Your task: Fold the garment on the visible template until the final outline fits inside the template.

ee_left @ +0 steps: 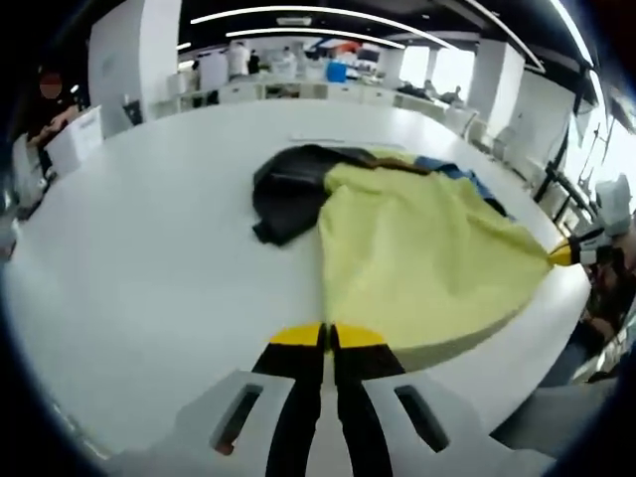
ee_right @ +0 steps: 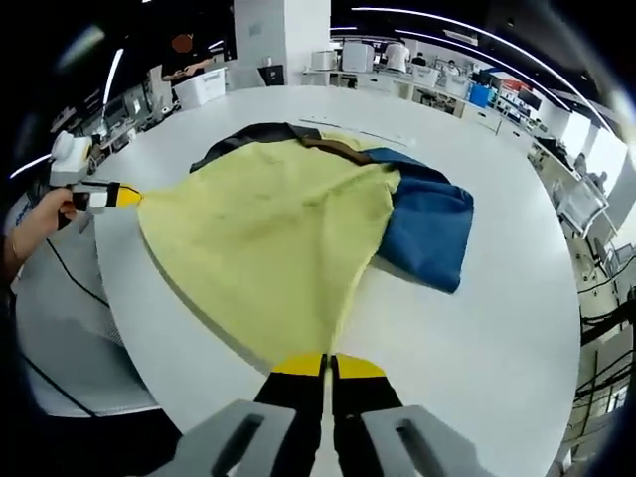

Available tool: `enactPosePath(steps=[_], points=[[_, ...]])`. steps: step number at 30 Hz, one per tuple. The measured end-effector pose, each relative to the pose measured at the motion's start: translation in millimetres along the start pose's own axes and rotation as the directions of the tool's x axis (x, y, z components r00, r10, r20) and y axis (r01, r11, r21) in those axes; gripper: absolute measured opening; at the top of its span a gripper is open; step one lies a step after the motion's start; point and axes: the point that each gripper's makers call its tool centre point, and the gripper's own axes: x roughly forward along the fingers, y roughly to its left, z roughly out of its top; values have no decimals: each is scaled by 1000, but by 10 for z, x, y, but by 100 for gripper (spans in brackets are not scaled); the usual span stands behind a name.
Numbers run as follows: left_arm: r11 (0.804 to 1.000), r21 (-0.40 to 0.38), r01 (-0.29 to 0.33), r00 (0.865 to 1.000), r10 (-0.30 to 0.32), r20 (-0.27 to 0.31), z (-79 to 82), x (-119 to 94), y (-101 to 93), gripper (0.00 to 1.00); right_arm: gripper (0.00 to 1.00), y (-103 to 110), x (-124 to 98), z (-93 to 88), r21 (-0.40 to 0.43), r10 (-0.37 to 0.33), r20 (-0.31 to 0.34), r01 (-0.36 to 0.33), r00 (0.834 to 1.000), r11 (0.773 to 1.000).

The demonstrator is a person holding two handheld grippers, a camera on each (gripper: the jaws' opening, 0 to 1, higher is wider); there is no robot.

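Jaws of the left hand-held gripper (ee_left: 327, 336) and the right (ee_right: 327, 366) were clamped on opposite corners of the yellow garment (ee_right: 268, 238), stretching it taut over the surface (ee_left: 149, 248) for folding.

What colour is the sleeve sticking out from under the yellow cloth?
Blue: the sleeve lies on the white table beside the yellow cloth, clearest in the right gripper view.

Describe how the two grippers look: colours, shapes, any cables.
The left gripper and the right gripper match: two long black jaws tipped yellow, rising from a pale grey body with slotted shoulders. Seen from the right gripper view, the left gripper has a white box and a thin black cable.
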Motion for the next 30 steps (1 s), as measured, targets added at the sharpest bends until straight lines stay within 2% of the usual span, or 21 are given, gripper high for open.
enactPosePath(steps=[7, 11, 14, 19, 30], points=[[1000, 23, 6, 999, -5, -36, -171, -67, -36, 0, 0, 75, -41, -213, 28, -6, -31, 7, 1000, 1000], [1000, 10, 8, 998, -7, -57, -281, -106, -45, 0, 0, 124, -29, -341, -1, -28, -58, 28, 998, 1000], [1000, 4, 5, 997, -5, -72, -321, -124, -46, 0, 0, 153, -23, -388, -1, -29, -61, 29, 998, 1000], [1000, 11, 3, 991, -2, -133, -428, -133, -52, 0, 0, 179, 0, -471, -5, -32, -76, 32, 997, 999], [1000, 11, -7, 979, 9, -203, -585, -168, -78, 0, 0, 196, 1, -567, -5, -36, -90, 35, 995, 999]])
